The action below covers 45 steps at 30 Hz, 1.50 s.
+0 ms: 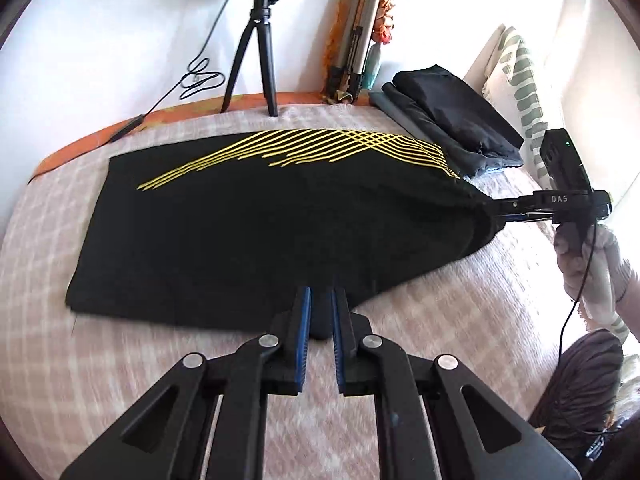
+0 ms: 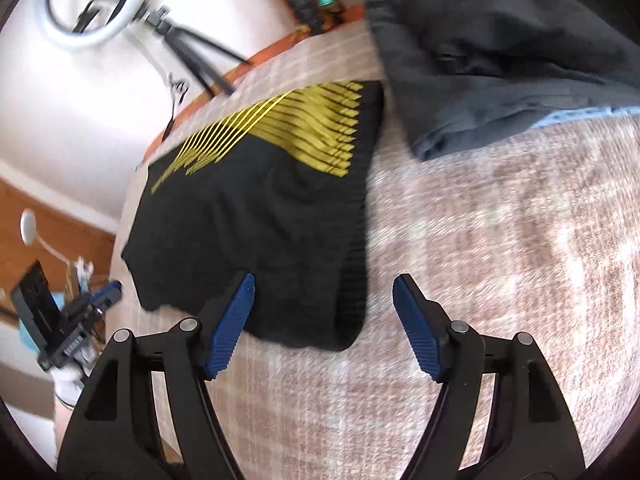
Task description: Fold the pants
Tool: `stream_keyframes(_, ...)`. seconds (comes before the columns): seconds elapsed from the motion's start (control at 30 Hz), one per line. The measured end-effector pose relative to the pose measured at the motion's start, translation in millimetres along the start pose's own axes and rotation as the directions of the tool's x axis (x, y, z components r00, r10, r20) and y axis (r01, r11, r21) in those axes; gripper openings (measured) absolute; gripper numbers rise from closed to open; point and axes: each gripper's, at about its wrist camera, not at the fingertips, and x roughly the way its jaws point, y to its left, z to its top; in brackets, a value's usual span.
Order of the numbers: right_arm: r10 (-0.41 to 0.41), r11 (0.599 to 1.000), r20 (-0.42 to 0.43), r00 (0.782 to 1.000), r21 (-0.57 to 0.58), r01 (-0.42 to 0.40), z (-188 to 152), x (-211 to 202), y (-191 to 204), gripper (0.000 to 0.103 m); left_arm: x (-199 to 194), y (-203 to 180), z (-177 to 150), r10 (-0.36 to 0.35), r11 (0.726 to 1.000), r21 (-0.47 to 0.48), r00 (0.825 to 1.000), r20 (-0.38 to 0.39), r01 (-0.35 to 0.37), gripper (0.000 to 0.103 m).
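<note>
1. My left wrist camera looks forward along the left gripper. It sits low and close over the bed cover and faces the wall with the ring-light tripod.
2. My right wrist camera looks along the right gripper. It is rolled to one side, also near the cover.
3. Both views share the black pants, the tripod and the stack of dark folded clothes.

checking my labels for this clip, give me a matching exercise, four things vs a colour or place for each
1 black pants
2 small tripod
3 folded dark clothes
4 pillow

a green stripes
b stacked right of the pants
c yellow lines
d standing at the far edge of the bedspread

Pairs: 1-c, 2-d, 3-b, 4-a
</note>
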Motion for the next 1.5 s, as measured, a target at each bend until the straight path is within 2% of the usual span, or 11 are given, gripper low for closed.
stream_keyframes(0.2,-0.016,1.0,0.057,0.998,0.016,0.015,33,6,-12,0.075,39,-9,9,-0.011,1.0,0.024,0.997,-0.071,0.012,0.008)
stream_keyframes(0.33,-0.016,1.0,0.044,0.999,0.013,0.016,58,29,-12,0.075,61,-15,-1,0.018,0.998,0.059,0.989,-0.144,-0.01,0.008)
stream_keyframes(0.47,0.004,1.0,0.059,0.998,-0.01,-0.003,70,32,-9,0.075,56,-22,-1,0.056,0.994,0.097,0.99,-0.133,-0.043,0.008)
stream_keyframes(0.67,0.064,0.998,0.076,0.995,-0.006,-0.064,53,6,-22,0.075,40,-82,20,0.069,0.966,0.252,0.996,-0.059,-0.052,0.008)
stream_keyframes(0.77,0.082,0.997,0.1,0.992,-0.006,-0.082,36,-15,-34,0.075,50,-122,30,0.058,0.941,0.336,0.996,-0.071,-0.031,0.008)
stream_keyframes(0.9,0.097,0.995,0.122,0.988,-0.009,-0.096,20,-42,-54,0.075,73,-172,42,-0.013,0.914,0.402,0.993,-0.116,0.059,0.008)
stream_keyframes(1.0,0.095,0.995,0.136,0.986,-0.027,-0.092,13,-55,-63,0.075,89,-197,49,0.005,0.901,0.429,0.991,-0.137,0.055,0.008)
stream_keyframes(1.1,0.107,0.994,0.143,0.984,-0.03,-0.104,12,-62,-72,0.075,106,-216,52,0.081,0.889,0.457,0.985,-0.155,-0.002,0.008)
stream_keyframes(1.27,0.165,0.986,0.102,0.981,-0.016,-0.164,13,-54,-84,0.075,114,-230,52,0.103,0.882,0.472,0.982,-0.161,-0.015,0.008)
stream_keyframes(1.37,0.185,0.983,0.087,0.979,-0.009,-0.185,15,-46,-87,0.075,118,-237,52,0.154,0.866,0.496,0.979,-0.135,-0.068,0.008)
stream_keyframes(1.5,0.238,0.97,0.071,0.969,0.019,-0.24,20,-37,-90,0.075,127,-236,63,0.141,0.885,0.462,0.978,-0.151,-0.056,0.008)
